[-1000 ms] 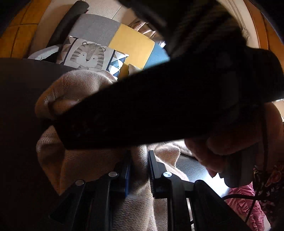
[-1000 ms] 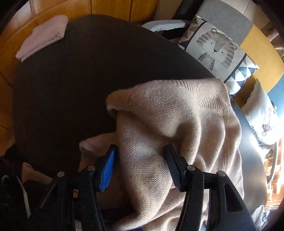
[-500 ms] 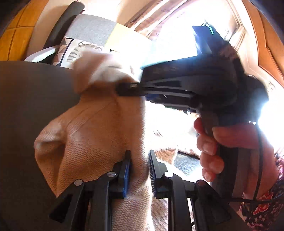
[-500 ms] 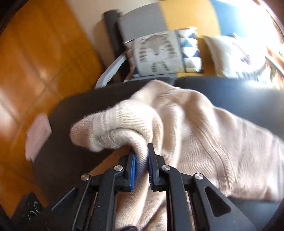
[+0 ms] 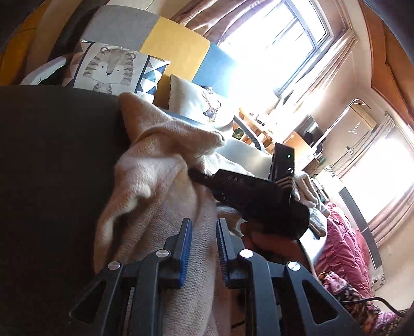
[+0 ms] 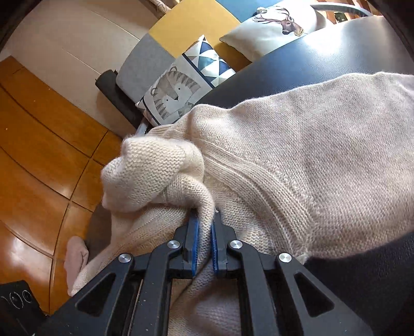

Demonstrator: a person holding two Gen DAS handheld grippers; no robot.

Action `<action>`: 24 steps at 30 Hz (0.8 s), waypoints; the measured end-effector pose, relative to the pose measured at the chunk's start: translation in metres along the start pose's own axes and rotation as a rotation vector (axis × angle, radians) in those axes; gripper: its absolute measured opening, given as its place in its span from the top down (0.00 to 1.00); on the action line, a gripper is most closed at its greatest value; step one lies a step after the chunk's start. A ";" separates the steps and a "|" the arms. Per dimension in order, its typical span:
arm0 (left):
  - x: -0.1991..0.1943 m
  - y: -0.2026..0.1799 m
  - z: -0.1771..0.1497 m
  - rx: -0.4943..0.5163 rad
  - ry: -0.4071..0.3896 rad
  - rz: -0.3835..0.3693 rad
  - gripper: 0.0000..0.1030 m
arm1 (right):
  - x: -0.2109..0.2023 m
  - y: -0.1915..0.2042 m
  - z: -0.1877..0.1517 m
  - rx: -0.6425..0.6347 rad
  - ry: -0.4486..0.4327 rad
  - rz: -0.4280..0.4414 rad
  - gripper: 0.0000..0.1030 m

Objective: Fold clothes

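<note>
Now your beige sweater (image 6: 310, 160) is lying bunched on the dark table (image 5: 51, 168), partly lifted. Your right gripper (image 6: 205, 232) is pinching a knit fold tight between its fingers, while your left gripper (image 5: 204, 243) is clamping another fold. Behind the table, a tiger pillow (image 5: 108, 69) is leaning on the sofa (image 5: 176, 46).

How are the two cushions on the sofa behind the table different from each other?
The tiger cushion shows a grey striped tiger face beside blue and white triangles inside a dark border; the deer cushion is plain cream with a small brown antlered deer head near one corner. The tiger cushion stands nearer the grey sofa panel, the deer cushion nearer the blue one. Both lean against the sofa.
</note>
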State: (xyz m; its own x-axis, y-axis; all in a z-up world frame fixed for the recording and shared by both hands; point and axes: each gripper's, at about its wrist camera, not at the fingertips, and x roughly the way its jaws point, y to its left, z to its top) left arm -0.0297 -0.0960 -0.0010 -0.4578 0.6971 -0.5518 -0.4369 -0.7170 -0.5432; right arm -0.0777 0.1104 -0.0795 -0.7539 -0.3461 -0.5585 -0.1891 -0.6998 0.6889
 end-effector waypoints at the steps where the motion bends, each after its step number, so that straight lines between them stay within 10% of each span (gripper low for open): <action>1: -0.001 0.005 0.001 0.000 0.013 -0.002 0.81 | -0.001 -0.002 0.001 0.017 -0.002 0.019 0.94; 24: -0.018 0.090 -0.013 -0.014 0.291 -0.044 0.67 | 0.005 -0.006 -0.004 0.037 -0.008 0.060 0.95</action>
State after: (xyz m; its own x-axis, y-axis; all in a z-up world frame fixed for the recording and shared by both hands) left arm -0.0506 -0.1728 -0.0481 -0.1959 0.7019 -0.6848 -0.4397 -0.6871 -0.5784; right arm -0.0782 0.1103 -0.0885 -0.7696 -0.3812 -0.5123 -0.1669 -0.6543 0.7376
